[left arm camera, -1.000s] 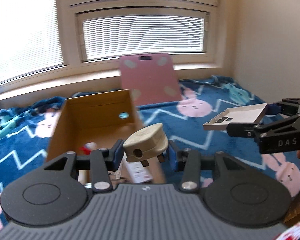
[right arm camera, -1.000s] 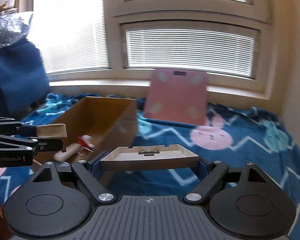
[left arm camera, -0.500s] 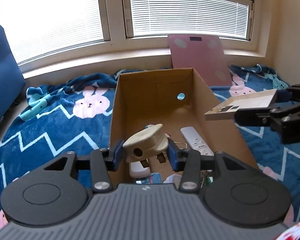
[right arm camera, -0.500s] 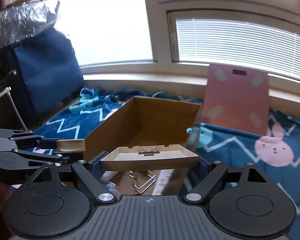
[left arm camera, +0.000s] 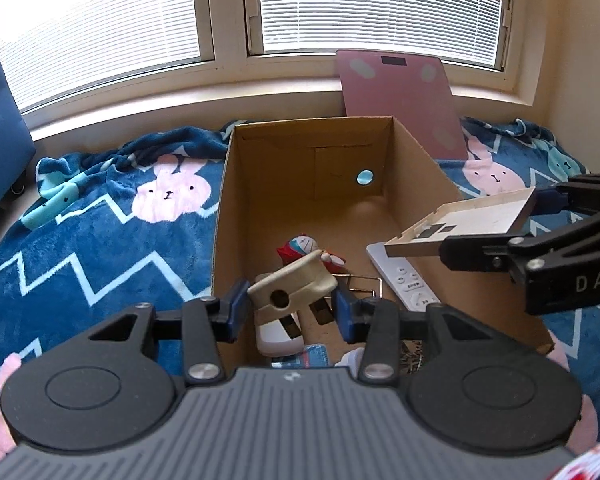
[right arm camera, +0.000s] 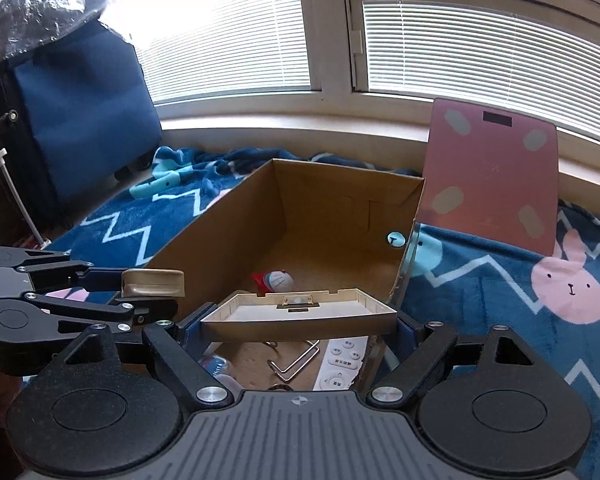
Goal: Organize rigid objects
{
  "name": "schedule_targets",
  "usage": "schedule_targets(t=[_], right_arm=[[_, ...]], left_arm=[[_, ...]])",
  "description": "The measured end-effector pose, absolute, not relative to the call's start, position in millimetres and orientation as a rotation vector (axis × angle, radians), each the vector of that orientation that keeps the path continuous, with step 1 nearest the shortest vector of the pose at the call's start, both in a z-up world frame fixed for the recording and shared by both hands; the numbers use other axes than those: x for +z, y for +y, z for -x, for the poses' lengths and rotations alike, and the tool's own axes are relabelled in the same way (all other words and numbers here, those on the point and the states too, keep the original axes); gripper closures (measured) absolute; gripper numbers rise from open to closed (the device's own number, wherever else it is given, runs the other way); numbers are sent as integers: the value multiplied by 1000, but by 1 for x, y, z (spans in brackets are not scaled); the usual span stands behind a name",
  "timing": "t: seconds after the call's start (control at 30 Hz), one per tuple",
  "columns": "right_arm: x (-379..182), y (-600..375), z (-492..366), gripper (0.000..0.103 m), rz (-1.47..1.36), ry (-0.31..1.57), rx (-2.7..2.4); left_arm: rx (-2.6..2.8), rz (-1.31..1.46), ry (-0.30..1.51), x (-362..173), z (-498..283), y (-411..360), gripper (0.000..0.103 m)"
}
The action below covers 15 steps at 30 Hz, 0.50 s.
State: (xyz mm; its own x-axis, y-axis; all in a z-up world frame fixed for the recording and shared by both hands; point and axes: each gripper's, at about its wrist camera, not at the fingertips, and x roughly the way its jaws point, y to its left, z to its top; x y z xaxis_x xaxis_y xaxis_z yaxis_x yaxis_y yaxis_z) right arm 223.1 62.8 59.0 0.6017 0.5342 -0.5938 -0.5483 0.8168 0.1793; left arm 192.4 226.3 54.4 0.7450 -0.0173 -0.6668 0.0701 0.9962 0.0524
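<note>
An open cardboard box point(left arm camera: 420, 156) point(right arm camera: 340, 188) stands on a blue bunny blanket. My left gripper point(left arm camera: 289, 309) is shut on a beige plug adapter point(left arm camera: 296, 286) and holds it above the box's near end; it also shows in the right wrist view point(right arm camera: 153, 282). My right gripper point(right arm camera: 298, 322) is shut on a shallow white tray-like lid point(right arm camera: 298, 312) and holds it over the box's right side; the lid also shows in the left wrist view point(left arm camera: 464, 220). Inside the box lie a white remote point(left arm camera: 400, 276), a small red, white and blue figure point(left arm camera: 300, 246), bent wire clips point(right arm camera: 296, 360) and other small items.
A pink bathroom scale point(left arm camera: 400, 100) point(right arm camera: 492, 176) leans on the window ledge behind the box. A dark blue chair or case point(right arm camera: 72, 120) stands at the left. The blanket point(left arm camera: 100, 240) spreads on both sides of the box.
Both grippers have moved left and forward over the box, so its inside now shows below them. Each still holds its object.
</note>
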Motion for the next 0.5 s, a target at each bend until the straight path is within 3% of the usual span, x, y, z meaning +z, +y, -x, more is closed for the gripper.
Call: schedule_targets(t=[0.23, 0.33, 0.5], right_arm=[[56, 66, -232, 20, 3, 690, 644], [55, 62, -236, 19, -45, 692, 645], [60, 52, -233, 19, -77, 670, 633]], left_arm=[[-75, -72, 738, 49, -199, 229, 63], [-63, -74, 722, 49, -197, 229, 38], [-51, -63, 700, 54, -189, 231, 38]])
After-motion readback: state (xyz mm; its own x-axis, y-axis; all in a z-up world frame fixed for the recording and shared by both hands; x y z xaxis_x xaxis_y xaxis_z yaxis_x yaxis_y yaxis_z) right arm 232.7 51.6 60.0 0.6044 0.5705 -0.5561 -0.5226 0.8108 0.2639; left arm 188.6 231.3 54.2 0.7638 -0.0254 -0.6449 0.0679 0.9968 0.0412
